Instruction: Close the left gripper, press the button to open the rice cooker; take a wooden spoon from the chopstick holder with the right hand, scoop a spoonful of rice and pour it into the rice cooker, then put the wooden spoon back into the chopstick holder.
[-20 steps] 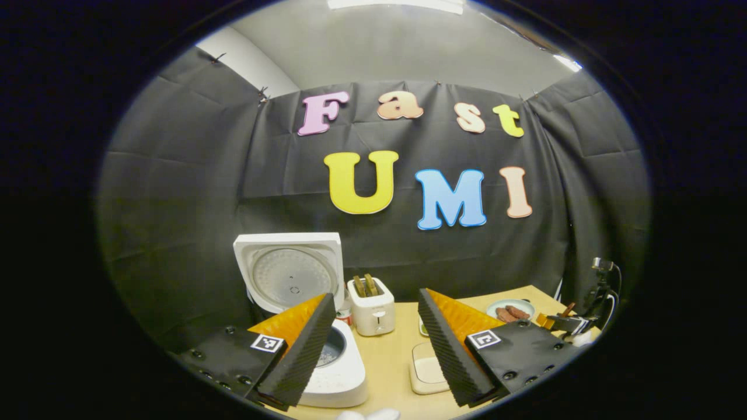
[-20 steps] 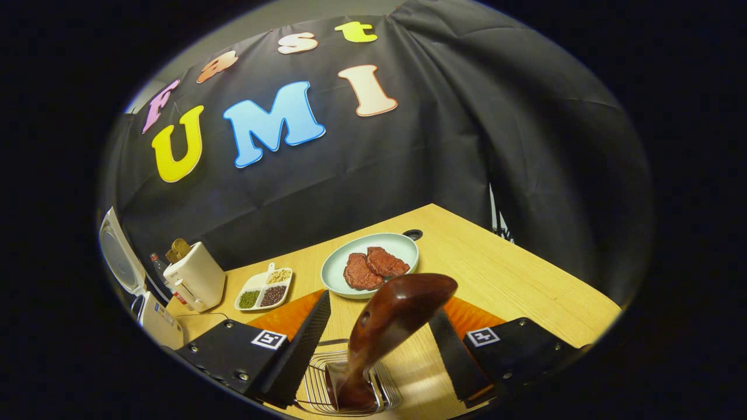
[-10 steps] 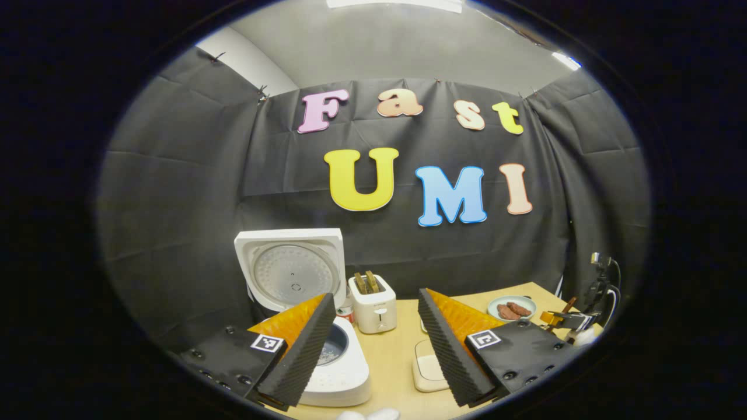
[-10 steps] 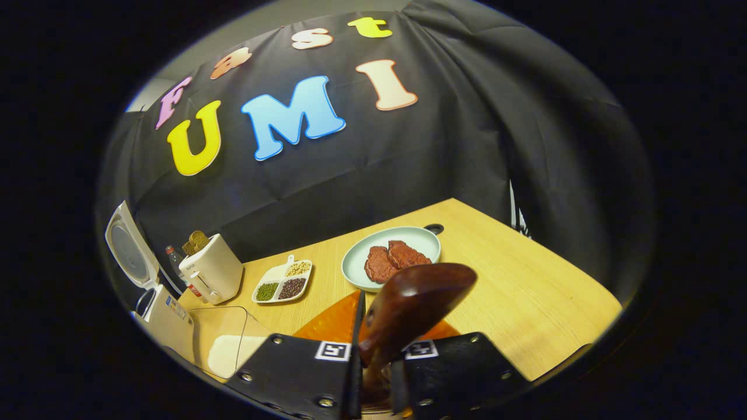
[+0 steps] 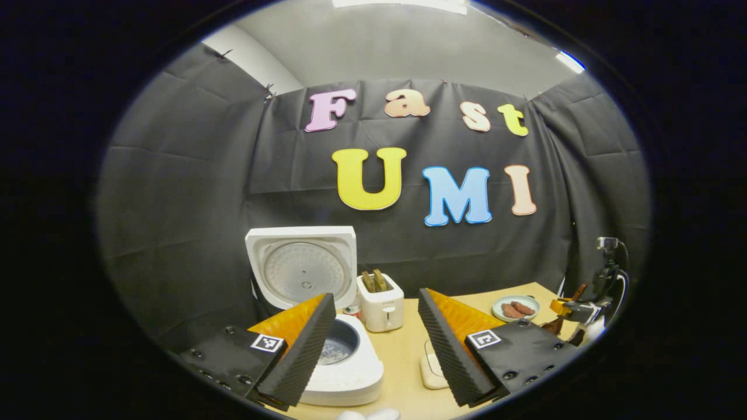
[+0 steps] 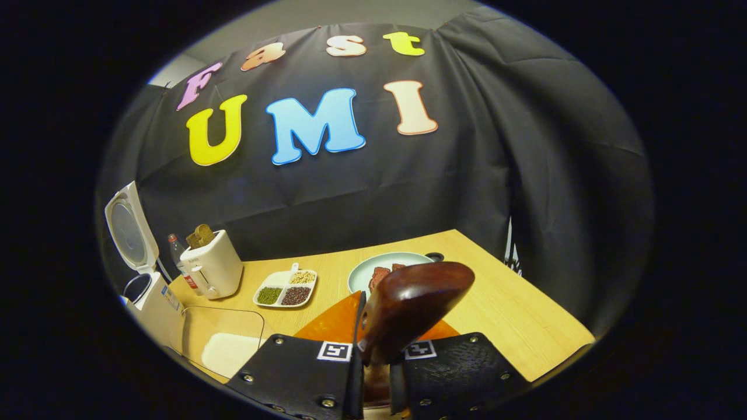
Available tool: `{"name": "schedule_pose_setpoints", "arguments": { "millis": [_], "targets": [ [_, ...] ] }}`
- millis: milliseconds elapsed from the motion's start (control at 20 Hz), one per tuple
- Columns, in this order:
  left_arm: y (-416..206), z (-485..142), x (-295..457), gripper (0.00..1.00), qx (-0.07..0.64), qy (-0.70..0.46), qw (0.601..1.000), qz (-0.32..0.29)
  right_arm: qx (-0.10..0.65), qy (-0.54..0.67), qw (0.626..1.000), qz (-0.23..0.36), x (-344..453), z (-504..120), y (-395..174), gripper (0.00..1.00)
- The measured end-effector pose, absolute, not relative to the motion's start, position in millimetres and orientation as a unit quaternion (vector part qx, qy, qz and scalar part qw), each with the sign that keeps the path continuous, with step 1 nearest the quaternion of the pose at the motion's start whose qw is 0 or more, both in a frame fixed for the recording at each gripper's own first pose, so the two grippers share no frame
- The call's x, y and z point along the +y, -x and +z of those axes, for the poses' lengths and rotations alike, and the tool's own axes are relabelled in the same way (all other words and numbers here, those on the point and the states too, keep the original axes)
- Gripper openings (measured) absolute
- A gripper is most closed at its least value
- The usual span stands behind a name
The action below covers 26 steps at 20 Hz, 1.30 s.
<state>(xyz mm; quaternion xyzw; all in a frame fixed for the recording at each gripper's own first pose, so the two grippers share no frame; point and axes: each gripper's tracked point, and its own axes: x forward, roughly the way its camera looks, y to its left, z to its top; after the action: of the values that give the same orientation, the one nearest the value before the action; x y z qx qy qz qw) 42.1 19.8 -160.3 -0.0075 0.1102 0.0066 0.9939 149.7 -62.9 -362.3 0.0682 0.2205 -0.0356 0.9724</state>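
Pale wood counter (image 6: 513,303) under both cameras, black cloth wall behind. Nearest to me on the right, my right gripper (image 6: 373,373) has its jaws clenched on the neck of the wooden spoon (image 6: 411,306), bowl standing up in front of the lens. A second ago those jaws were spread wide around the spoon while it sat in the wire chopstick holder; now they have pinched in and the holder has dropped out under the fingers, so I judge the spoon is lifting clear. That step looks done.

Just beyond on the left of the right gripper view sits the clear tub of rice (image 6: 224,347), my next stop by my reckoning. Past it, the divided dish of beans (image 6: 286,289), the plate of meat patties (image 6: 379,268) half behind the spoon, and the toaster (image 6: 213,265).

On the left side, my left gripper (image 5: 376,344) hangs with jaws released, nothing between them. Beside it the rice cooker (image 5: 344,364) stands with its lid (image 5: 303,265) tipped up and open, pot exposed. It has drifted slightly rightward in that view since a second back.
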Motion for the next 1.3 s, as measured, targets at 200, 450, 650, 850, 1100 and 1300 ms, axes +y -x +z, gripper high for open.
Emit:
{"name": "schedule_pose_setpoints", "arguments": {
  "millis": [200, 450, 650, 850, 1100, 1300],
  "targets": [
    [-36, -161, 35, 1.0, 0.106, 0.007, 0.994, 0.014, 0.184, -0.041, 0.982, -0.023, -44, -302, -162, 0.13],
    [-32, -168, 66, 0.98, 0.098, -0.012, 0.994, 0.043, 0.155, -0.016, 0.987, 0.026, 27, -237, -177, 0.14],
    [-28, -176, 84, 1.0, 0.099, -0.008, 0.993, 0.062, 0.145, -0.008, 0.987, 0.066, 99, -232, -181, 0.14],
    [-24, -187, 93, 0.98, 0.1, -0.014, 0.992, 0.07, 0.154, 0.011, 0.985, 0.081, 147, -262, -176, 0.13],
    [-18, -197, 107, 1.0, 0.101, -0.012, 0.991, 0.083, 0.172, 0.102, 0.976, 0.082, 168, -317, -165, 0.13],
    [-14, -203, 112, 0.99, 0.105, -0.017, 0.991, 0.086, 0.179, 0.203, 0.958, 0.094, 176, -354, -154, 0.13]
  ]
}}
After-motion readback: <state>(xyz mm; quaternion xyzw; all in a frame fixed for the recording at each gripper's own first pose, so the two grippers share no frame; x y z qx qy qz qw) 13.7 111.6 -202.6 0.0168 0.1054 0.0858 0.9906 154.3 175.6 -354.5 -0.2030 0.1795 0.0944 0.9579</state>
